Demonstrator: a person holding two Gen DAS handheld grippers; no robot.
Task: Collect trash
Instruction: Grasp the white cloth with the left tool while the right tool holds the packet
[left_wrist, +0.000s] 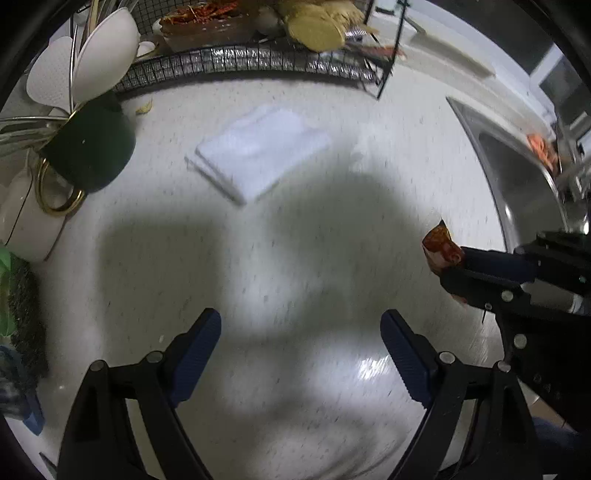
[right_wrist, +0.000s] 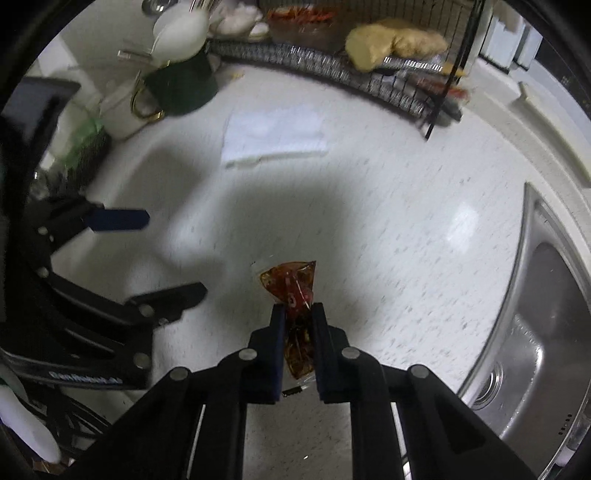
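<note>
The right gripper (right_wrist: 298, 314) is pinching a crumpled, clear plastic sauce packet smeared with red-brown residue (right_wrist: 295, 291), its blue-padded jaws pressed close on the packet's lower half while the upper half is fanning out above the fingertips. The packet is hanging clear of the white speckled countertop (right_wrist: 388, 229), not resting on it. The left gripper (left_wrist: 301, 332) is standing with its jaws spread wide and nothing between them, hovering over bare counter beside the right one. A folded white cloth (left_wrist: 258, 151) is lying further back, in front of a black wire rack (left_wrist: 258, 62), and a stainless steel sink (right_wrist: 546, 332) is sitting to the right. No bin is showing in either view. To do this step well, the grip probably needs holding firm and steady, since the slick film could slip or drip; carrying it level and away from the cloth seems wise, with the free gripper staying clear of the path
</note>
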